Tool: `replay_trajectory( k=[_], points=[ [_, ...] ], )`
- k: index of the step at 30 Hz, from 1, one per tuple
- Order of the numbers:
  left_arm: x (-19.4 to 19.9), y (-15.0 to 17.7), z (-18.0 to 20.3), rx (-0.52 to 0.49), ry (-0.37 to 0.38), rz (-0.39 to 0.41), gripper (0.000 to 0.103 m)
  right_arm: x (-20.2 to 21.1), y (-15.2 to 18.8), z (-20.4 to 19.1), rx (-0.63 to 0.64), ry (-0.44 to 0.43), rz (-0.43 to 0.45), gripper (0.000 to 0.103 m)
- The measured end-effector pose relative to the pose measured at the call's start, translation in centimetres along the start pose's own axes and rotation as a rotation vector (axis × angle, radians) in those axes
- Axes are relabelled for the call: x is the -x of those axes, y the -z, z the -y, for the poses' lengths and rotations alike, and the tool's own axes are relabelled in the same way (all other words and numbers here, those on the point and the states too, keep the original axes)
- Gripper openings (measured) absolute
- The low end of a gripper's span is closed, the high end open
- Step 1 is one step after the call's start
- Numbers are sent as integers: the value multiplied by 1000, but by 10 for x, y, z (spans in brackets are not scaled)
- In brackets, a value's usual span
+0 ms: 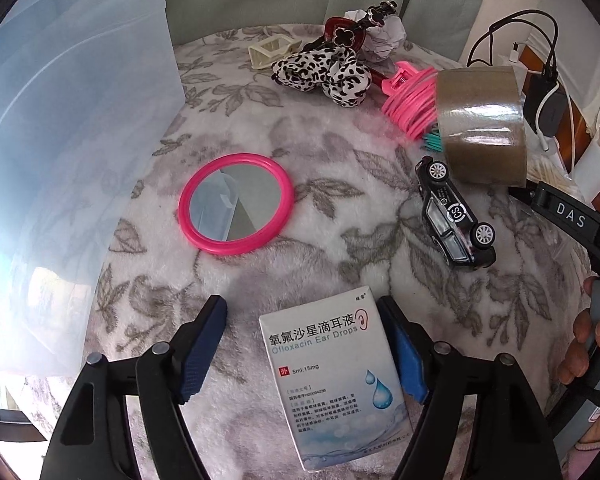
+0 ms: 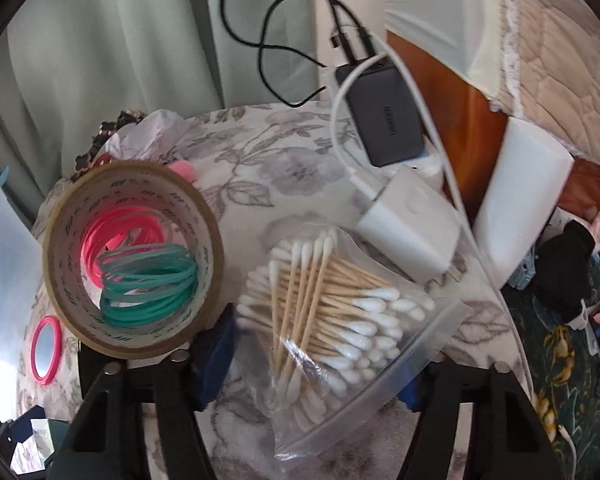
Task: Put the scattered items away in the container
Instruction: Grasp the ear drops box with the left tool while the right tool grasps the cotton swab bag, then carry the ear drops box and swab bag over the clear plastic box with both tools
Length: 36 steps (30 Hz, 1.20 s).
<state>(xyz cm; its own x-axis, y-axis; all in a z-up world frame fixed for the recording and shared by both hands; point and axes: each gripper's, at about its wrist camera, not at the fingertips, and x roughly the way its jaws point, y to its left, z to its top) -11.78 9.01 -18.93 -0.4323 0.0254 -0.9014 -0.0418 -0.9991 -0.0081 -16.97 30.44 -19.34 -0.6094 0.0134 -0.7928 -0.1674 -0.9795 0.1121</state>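
In the left wrist view my left gripper (image 1: 306, 350) is open around a white ear-drops box (image 1: 332, 384) lying on the floral blanket; the right pad touches its edge, the left pad stands apart. The clear plastic container (image 1: 72, 152) stands at the left. A pink round mirror (image 1: 236, 203), a black toy car (image 1: 454, 216) and a brown tape roll (image 1: 480, 120) lie ahead. In the right wrist view my right gripper (image 2: 320, 364) is open around a clear bag of cotton swabs (image 2: 332, 320). The tape roll (image 2: 134, 260) stands beside its left finger.
Hair clips, a spotted scrunchie (image 1: 324, 74), crumpled paper and pink bands (image 1: 410, 108) lie at the back. Green and pink bands (image 2: 148, 288) show through the tape roll. Chargers and cables (image 2: 384, 120) lie at the table's far right, near a wooden bed frame (image 2: 460, 128).
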Motion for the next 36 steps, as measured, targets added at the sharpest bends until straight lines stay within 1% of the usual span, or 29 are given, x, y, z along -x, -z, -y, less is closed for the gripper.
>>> replay_trajectory(
  k=[2,4,9,15,19,21,25,29,36],
  points=[
    [2,2,2,-11,2,6,65,4,3,7,-25,-7,2,59],
    [4,4,3,-23,4,16,59,10,7,14,-57,-20,4,56],
    [6,9,3,-40,6,46,50,30,21,30,-120,-36,3,51],
    [8,10,2,-25,20,58,49,59,30,41,-180,-63,29,46],
    [11,14,-1,-16,35,63,49,79,32,41,-195,-82,61,45],
    [13,16,-4,-10,45,63,49,82,30,36,-194,-91,75,45],
    [24,21,-11,12,69,77,49,104,33,31,-186,-105,98,45],
    [46,19,-13,16,93,134,49,126,31,23,-166,-119,137,45],
    [98,8,-15,18,161,273,49,175,18,0,-113,-148,233,45]
  ],
)
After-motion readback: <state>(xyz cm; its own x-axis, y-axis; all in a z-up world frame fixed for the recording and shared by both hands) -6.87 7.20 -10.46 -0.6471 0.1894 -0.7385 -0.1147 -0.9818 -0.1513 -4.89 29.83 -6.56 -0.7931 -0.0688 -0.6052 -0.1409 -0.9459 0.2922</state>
